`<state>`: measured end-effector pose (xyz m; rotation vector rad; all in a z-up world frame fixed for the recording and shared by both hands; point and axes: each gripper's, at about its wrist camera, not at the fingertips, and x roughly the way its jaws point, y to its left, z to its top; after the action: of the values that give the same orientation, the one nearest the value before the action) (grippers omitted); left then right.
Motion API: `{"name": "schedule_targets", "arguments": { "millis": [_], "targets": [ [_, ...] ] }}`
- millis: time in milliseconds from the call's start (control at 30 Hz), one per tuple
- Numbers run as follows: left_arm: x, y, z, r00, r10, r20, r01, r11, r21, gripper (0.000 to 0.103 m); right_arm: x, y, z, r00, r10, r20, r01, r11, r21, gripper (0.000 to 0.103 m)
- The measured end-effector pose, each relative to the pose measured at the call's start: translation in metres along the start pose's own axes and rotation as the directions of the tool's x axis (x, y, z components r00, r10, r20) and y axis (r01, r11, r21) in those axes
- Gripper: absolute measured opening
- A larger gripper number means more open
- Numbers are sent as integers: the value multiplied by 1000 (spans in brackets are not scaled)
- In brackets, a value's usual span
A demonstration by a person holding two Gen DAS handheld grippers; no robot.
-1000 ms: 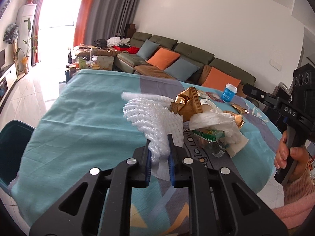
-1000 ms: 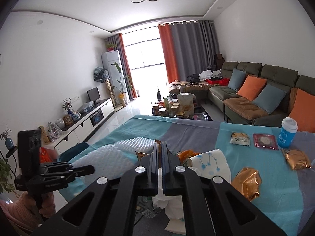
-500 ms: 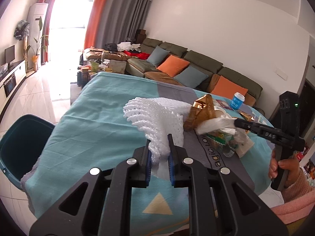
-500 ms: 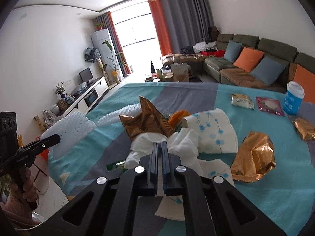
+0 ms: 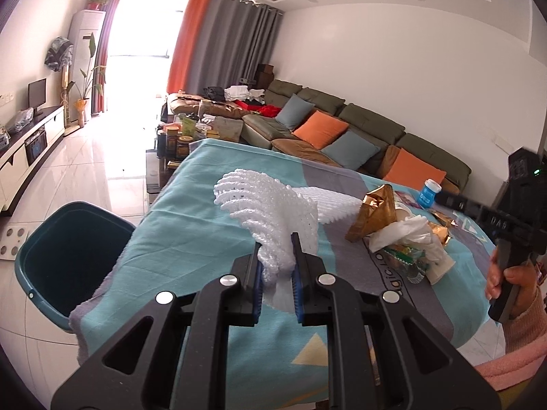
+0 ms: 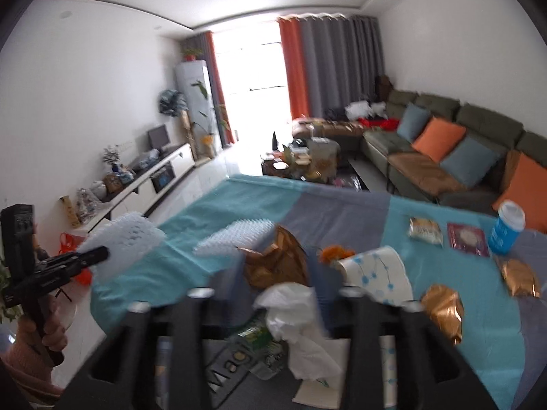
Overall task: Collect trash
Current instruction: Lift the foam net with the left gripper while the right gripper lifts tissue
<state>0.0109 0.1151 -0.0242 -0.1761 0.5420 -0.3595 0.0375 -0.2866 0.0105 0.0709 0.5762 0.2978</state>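
Note:
My left gripper (image 5: 276, 266) is shut on a white foam net sleeve (image 5: 270, 208) and holds it above the table's left part, near the dark teal bin (image 5: 65, 253). The sleeve also shows in the right wrist view (image 6: 119, 242). My right gripper (image 6: 277, 294) is blurred with its jaws wide apart, over a pile of trash: white tissue (image 6: 294, 321), a gold wrapper (image 6: 277, 266) and a green packet (image 6: 259, 338). The pile shows in the left wrist view too (image 5: 403, 239).
A second foam sleeve (image 6: 236, 235) lies on the teal tablecloth (image 5: 191, 225). A printed paper cup (image 6: 379, 270), gold wrappers (image 6: 441, 311), snack packets (image 6: 425, 230) and a blue cup (image 6: 506, 227) lie to the right. A sofa (image 5: 342, 136) stands behind.
My right gripper has opened and let go of the white tissue. My left gripper has carried the foam sleeve leftward, with more of the teal bin in view.

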Motion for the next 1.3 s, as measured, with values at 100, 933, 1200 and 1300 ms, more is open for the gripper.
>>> {"name": "schedule_targets", "arguments": {
  "millis": [100, 933, 1200, 1300],
  "targets": [
    [1, 6, -2, 1000, 3, -6, -3, 1000, -12, 14, 18, -10, -12, 997, -35, -70, 37, 999, 23, 53],
    [-15, 25, 0, 999, 47, 26, -46, 998, -39, 14, -7, 15, 24, 985, 166, 37, -168, 985, 33, 6],
    [-33, 46, 4, 993, 109, 53, -106, 992, -65, 14, 26, 59, 41, 942, 334, 15, -334, 943, -11, 6],
    [-40, 58, 4, 987, 149, 57, -145, 986, -83, 14, 46, 76, 46, 922, 387, -15, -387, 922, -6, 6]
  ]
}}
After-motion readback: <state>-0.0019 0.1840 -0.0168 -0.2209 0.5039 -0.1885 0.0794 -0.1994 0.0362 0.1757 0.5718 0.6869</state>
